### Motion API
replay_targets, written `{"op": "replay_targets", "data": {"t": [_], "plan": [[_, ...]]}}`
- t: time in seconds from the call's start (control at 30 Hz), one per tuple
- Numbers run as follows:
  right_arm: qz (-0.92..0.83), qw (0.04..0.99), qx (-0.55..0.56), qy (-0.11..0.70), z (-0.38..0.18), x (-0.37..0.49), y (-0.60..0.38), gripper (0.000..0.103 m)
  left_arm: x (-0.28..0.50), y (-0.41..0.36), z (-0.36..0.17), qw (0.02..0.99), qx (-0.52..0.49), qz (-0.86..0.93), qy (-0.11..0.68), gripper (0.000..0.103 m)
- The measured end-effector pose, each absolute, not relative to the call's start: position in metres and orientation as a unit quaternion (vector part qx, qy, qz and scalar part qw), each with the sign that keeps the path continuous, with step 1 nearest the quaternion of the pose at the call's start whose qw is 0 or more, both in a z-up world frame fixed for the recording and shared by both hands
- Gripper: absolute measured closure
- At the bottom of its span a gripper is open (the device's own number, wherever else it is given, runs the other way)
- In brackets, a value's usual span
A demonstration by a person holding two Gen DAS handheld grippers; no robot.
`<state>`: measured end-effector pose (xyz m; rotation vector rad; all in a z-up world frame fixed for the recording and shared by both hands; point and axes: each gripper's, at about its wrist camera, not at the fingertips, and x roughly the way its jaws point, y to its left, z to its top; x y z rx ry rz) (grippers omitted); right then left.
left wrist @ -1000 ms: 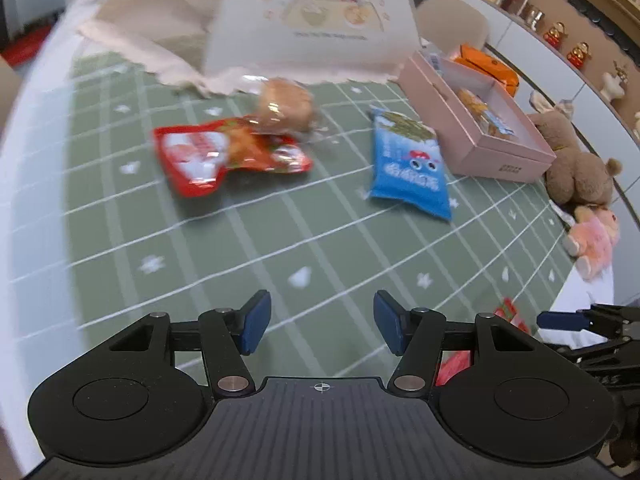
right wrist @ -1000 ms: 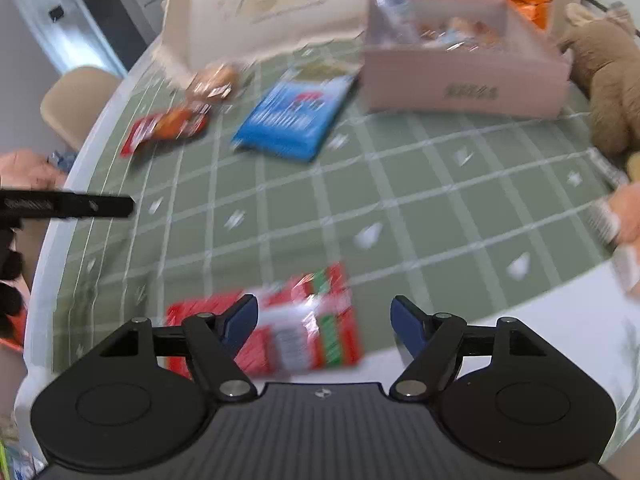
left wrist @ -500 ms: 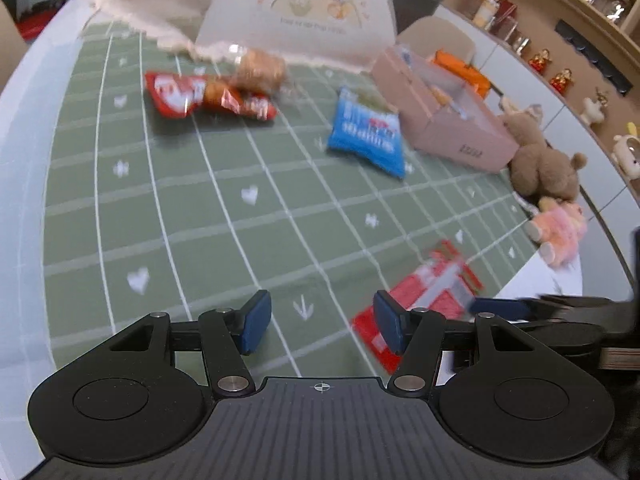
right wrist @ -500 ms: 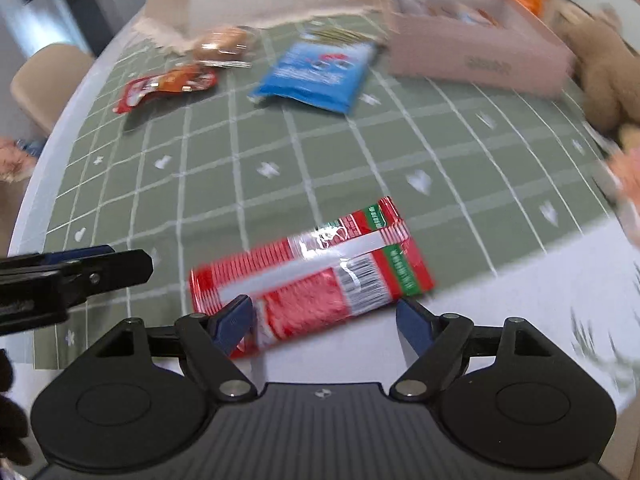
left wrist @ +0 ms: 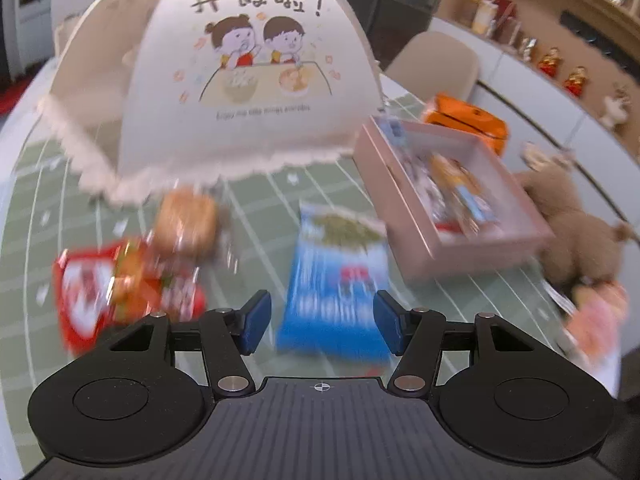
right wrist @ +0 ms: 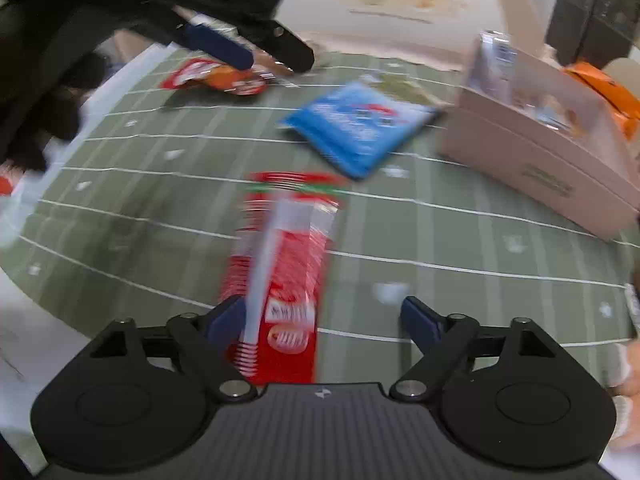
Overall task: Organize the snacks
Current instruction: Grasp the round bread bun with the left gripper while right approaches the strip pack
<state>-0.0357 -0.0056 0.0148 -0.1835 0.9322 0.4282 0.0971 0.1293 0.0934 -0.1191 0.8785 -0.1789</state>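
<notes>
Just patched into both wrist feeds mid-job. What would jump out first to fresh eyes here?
The cartoon-printed food cover dominates the far side of the green checked tablecloth, with the pink box of snacks to its right. A blue snack packet lies directly ahead of the open left gripper. Nearer, a long red snack packet sits between the right gripper's opening jaws, close to one finger.

Blue packet [left wrist: 334, 280] flat beside pink box [left wrist: 472, 248]

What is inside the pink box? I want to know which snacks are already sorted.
The pink box holds several blurred wrappers, blue, orange and red among them, one standing above the rim at its far corner. Its walls and the wrappers hide whatever lies beneath.
</notes>
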Motion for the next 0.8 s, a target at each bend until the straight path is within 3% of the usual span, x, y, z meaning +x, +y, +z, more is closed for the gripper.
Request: {"op": "replay_targets", "data": {"t": [0.2, 0.37, 0.5, 0.63, 0.8], "plan": [[0.2, 0.873, -0.07, 0.439, 0.01, -0.02, -0.048, 0.013, 0.159, 0.143, 0.081, 0.899, -0.08, -0.01, 0.43, 0.041], [0.222, 0.872, -0.077, 0.429, 0.006, -0.014, -0.046, 0.0, 0.178, 0.176, 0.08, 0.9, -0.054, 0.089, 0.423, 0.044], [0.232, 0.875, -0.078, 0.418, 0.005, -0.014, -0.039, 0.0, 0.194, 0.19, 0.061, 0.876, -0.071, 0.101, 0.467, 0.043], [0.236, 0.879, -0.081, 0.406, 0.004, -0.018, -0.039, 0.0, 0.2, 0.178, 0.042, 0.873, -0.062, 0.1, 0.473, 0.036], [0.247, 0.875, -0.088, 0.407, 0.004, -0.024, -0.047, 0.0, 0.171, 0.163, 0.039, 0.886, -0.065, 0.076, 0.453, 0.045]]}}
